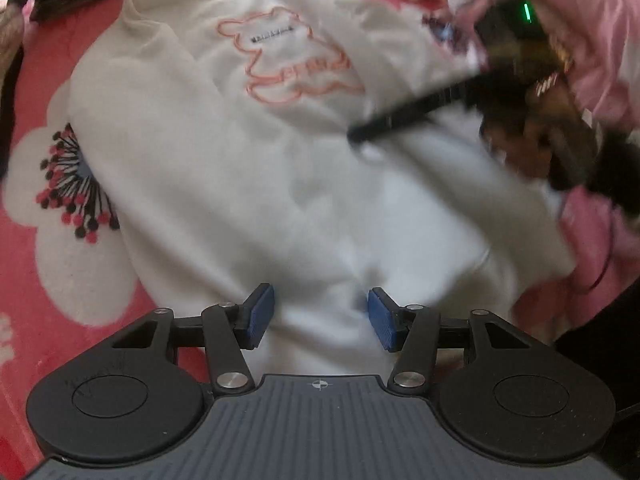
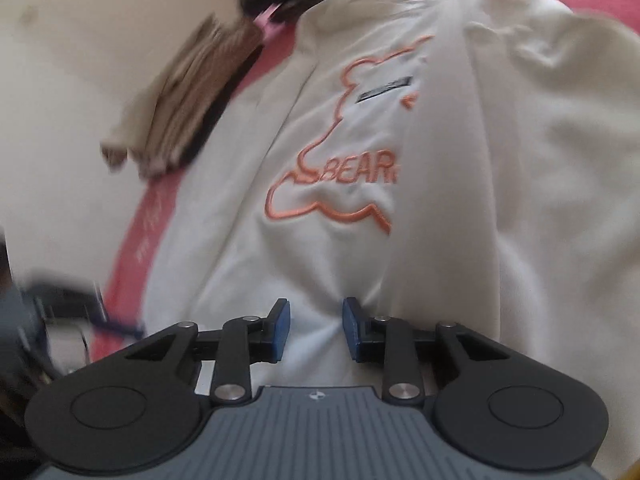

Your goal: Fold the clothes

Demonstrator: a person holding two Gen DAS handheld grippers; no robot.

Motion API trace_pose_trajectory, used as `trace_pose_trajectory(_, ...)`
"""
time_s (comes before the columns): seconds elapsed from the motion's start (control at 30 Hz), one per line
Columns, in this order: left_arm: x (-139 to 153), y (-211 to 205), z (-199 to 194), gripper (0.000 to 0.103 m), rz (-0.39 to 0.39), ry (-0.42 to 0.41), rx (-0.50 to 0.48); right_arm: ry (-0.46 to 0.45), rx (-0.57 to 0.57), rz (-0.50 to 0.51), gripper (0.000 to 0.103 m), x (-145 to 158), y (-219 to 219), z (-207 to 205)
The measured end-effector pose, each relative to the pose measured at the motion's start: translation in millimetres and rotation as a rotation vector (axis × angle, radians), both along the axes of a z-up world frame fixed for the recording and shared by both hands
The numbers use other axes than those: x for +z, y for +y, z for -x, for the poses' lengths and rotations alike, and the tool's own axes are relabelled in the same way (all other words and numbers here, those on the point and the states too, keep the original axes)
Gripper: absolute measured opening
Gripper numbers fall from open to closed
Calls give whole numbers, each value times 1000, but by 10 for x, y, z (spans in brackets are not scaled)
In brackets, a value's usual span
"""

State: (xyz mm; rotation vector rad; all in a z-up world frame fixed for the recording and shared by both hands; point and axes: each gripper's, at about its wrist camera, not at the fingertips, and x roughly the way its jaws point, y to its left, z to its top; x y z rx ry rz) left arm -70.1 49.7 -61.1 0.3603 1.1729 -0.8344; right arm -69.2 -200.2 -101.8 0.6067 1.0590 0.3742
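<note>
Jaws of both grippers parted, empty, above white sweatshirt (image 1: 248,168) on red blanket (image 1: 36,280).

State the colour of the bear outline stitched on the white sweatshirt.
Orange, on the white sweatshirt; the bear outline shows best in the right wrist view.
</note>
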Motion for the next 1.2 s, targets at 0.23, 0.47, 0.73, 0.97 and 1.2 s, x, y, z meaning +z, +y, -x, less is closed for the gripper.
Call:
trace_pose_trajectory(0.23, -70, 161, -15, 10, -31, -65, 97, -26, -39, -22, 30, -80, -31, 24)
trace_pose_trajectory(0.47, 323, 545, -157, 3, -13, -187, 329, -35, -40, -5, 30, -57, -17, 18)
trace_pose_trajectory(0.73, 1504, 1125, -739, 2, 60, -582, 558, -30, -36, 7, 30, -40, -22, 28)
trace_pose_trajectory(0.97, 2163, 1316, -1674, 3, -22, -867, 621, -32, -37, 31, 30, -25, 9, 22)
trace_pose_trajectory(1.2, 1446, 1830, -2723, 10, -350, -728, 771, -40, -47, 52, 30, -25, 49, 35)
